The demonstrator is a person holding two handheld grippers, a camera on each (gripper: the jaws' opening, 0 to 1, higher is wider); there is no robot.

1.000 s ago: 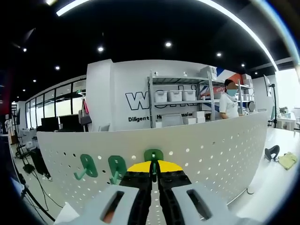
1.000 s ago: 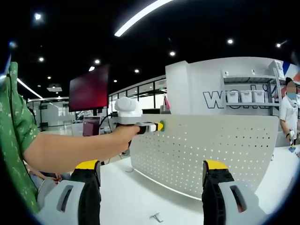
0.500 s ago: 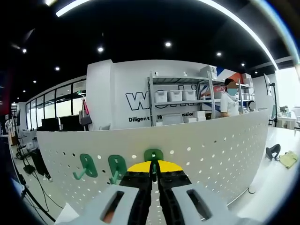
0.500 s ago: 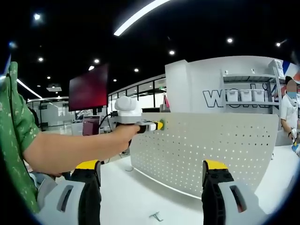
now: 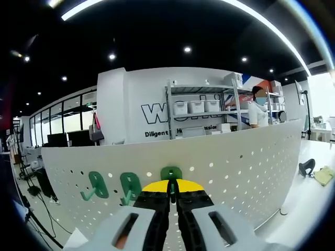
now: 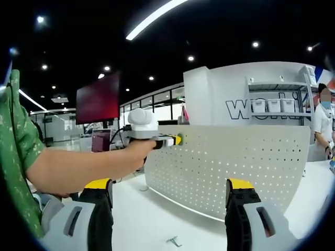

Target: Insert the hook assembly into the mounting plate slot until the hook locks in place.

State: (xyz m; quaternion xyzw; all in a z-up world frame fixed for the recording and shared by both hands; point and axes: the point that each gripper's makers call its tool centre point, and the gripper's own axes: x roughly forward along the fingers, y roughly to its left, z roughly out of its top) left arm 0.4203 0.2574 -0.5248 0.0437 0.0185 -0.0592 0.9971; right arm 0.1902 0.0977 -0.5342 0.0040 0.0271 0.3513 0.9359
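A white pegboard mounting plate (image 5: 235,162) stands upright on the white table. Two green hooks (image 5: 97,184) (image 5: 130,185) hang on it at the left. My left gripper (image 5: 171,191) is shut on a third green hook (image 5: 171,173), pressed against the plate just right of the other two. In the right gripper view the same plate (image 6: 235,162) is seen from the side, with the left gripper (image 6: 179,139) held against its upper left edge by a person's bare arm (image 6: 84,167). My right gripper (image 6: 168,194) stands open, well back from the plate, with nothing between its jaws.
A small metal piece (image 6: 174,242) lies on the table in front of the plate. A dark object (image 5: 304,167) and a yellowish one (image 5: 323,175) lie at the table's right end. Shelving with white bins (image 5: 196,107) and a person (image 5: 257,112) stand behind.
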